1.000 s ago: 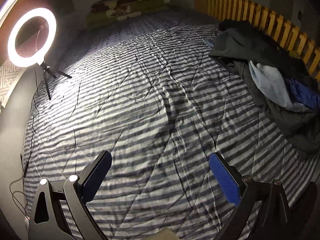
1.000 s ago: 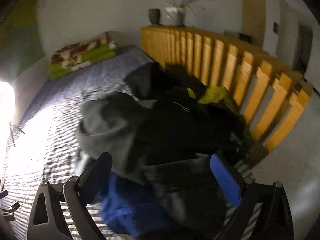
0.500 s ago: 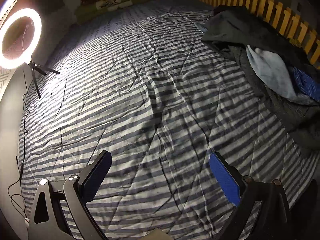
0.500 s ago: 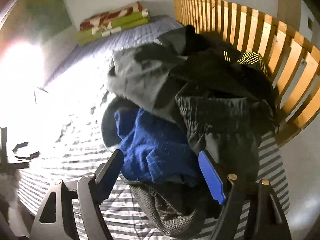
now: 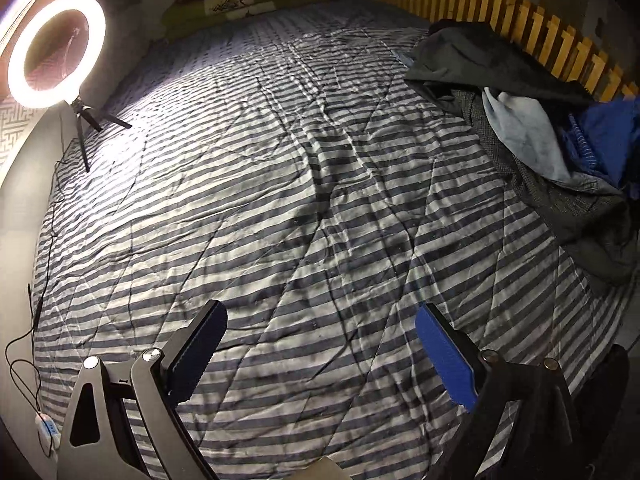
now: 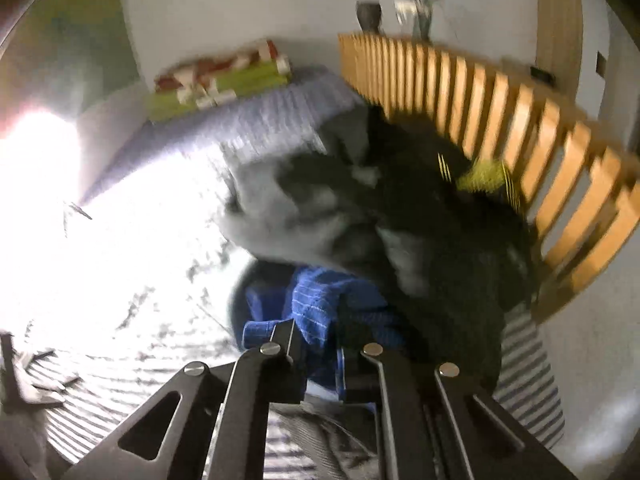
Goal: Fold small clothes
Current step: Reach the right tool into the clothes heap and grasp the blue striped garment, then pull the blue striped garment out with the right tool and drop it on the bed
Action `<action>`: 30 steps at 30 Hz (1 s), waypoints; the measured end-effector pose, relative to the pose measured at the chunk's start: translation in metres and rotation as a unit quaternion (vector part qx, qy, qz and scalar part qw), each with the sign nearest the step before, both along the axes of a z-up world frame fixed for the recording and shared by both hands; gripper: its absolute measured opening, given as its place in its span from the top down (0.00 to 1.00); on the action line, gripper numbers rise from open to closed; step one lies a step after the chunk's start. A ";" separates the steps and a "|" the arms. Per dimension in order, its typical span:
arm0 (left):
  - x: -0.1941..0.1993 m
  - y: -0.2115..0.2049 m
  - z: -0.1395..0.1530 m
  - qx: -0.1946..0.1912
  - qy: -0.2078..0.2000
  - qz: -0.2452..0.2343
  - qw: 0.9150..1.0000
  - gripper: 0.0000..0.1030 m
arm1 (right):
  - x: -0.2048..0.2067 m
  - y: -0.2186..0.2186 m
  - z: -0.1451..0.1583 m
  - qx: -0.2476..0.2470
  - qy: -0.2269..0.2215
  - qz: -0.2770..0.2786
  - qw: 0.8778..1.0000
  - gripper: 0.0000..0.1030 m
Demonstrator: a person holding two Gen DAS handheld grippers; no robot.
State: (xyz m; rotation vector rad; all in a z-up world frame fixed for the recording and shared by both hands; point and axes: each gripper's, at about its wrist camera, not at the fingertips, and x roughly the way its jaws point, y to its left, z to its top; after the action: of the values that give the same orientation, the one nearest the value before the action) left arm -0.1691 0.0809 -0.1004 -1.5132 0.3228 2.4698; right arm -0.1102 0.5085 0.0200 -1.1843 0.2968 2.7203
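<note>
A heap of dark clothes (image 5: 532,128) lies at the right side of the striped bed, with a pale blue piece (image 5: 520,132) and a blue striped garment (image 5: 600,136) in it. My left gripper (image 5: 320,344) hovers open over bare striped bedding (image 5: 280,184), well left of the heap, holding nothing. In the right wrist view my right gripper (image 6: 320,332) is shut on the blue striped garment (image 6: 320,300) at the front of the heap (image 6: 420,220). Grey and black clothes lie behind it. That view is blurred.
A lit ring light (image 5: 52,52) on a small tripod stands at the bed's left edge, its cable (image 5: 40,280) trailing down that side. Folded green blankets (image 5: 248,0) lie at the far end. A wooden slatted rail (image 5: 520,28) runs behind the heap.
My right gripper went from open over the heap to shut on the blue striped garment. The left gripper stayed open and only tilted slightly over the bedding.
</note>
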 end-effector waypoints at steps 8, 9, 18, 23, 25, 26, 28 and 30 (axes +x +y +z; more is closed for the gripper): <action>0.016 -0.043 0.031 0.025 0.038 0.037 0.998 0.06 | -0.016 -0.079 0.133 0.017 0.128 0.083 0.988 0.92; 0.017 -0.049 0.035 0.024 0.045 0.043 0.998 0.06 | -0.018 -0.098 0.147 0.018 0.139 0.104 0.985 0.92; 0.035 -0.134 0.067 0.042 0.083 0.113 0.989 0.06 | -0.032 -0.229 0.116 0.014 0.094 0.231 0.968 0.85; 0.030 -0.159 0.064 0.066 0.075 0.153 0.983 0.06 | -0.024 -0.271 0.012 0.011 -0.004 0.260 0.965 0.49; 0.026 -0.155 0.058 0.066 0.068 0.150 0.984 0.06 | -0.015 -0.282 -0.022 0.004 -0.033 0.275 0.961 0.49; 0.025 -0.152 0.056 0.063 0.067 0.146 0.985 0.06 | -0.011 -0.287 -0.033 0.002 -0.039 0.273 0.961 0.49; 0.020 -0.140 0.048 0.056 0.063 0.152 0.985 0.06 | -0.007 -0.290 -0.054 0.005 -0.050 0.269 0.962 0.48; 0.014 -0.127 0.036 0.049 0.056 0.145 0.987 0.06 | -0.001 -0.285 -0.069 0.002 -0.061 0.259 0.964 0.48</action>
State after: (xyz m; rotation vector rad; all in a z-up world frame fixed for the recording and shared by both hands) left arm -0.1556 -0.0459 -0.0645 -1.4738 -0.0041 2.7539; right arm -0.1116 0.2240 -0.0490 -1.6140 -0.0463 3.0443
